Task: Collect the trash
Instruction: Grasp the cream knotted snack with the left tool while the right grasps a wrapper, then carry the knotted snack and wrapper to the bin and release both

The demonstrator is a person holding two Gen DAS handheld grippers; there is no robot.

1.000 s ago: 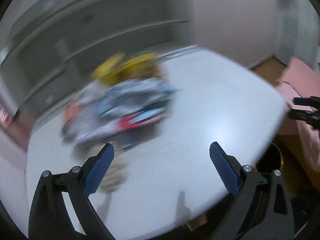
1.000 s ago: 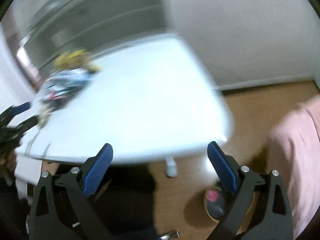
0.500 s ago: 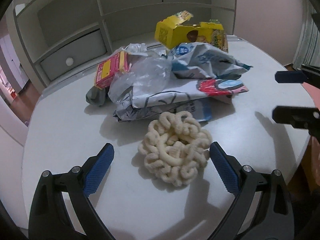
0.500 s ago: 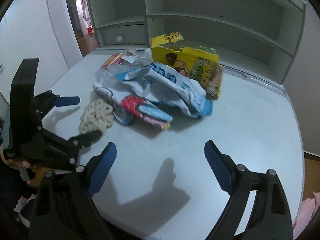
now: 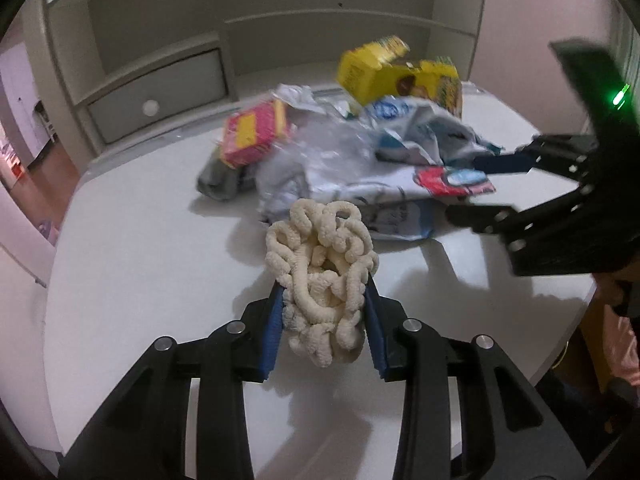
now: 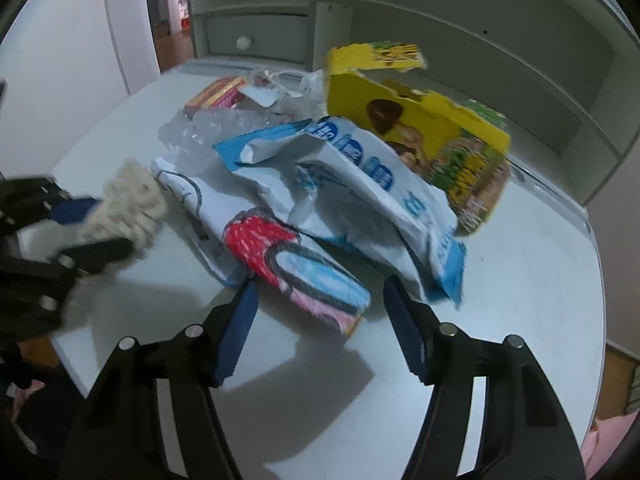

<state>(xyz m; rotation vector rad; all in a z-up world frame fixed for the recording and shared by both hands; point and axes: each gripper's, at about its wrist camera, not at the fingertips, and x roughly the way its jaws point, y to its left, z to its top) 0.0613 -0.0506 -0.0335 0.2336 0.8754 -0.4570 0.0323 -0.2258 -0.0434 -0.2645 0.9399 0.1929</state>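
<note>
A heap of trash lies on the white round table (image 5: pixel 140 288): a yellow carton (image 5: pixel 400 74), a red and yellow packet (image 5: pixel 254 132), clear plastic wrap (image 5: pixel 328 152) and white and blue wrappers (image 6: pixel 360 184). My left gripper (image 5: pixel 325 300) is shut on a cream knotted cord bundle (image 5: pixel 324 264) in front of the heap; it also shows in the right wrist view (image 6: pixel 132 204). My right gripper (image 6: pixel 320 300) is open, its jaws on either side of a red, blue and pink printed wrapper (image 6: pixel 296 268). It enters the left wrist view (image 5: pixel 492 184) from the right.
A grey shelf unit with a drawer (image 5: pixel 156 92) stands behind the table. A wooden floor (image 6: pixel 616 380) shows past the table's right edge. A doorway (image 6: pixel 172 8) opens at the back left.
My left gripper moved forward and closed on the cord bundle. My right gripper moved in to the printed wrapper and narrowed its jaws around it.
</note>
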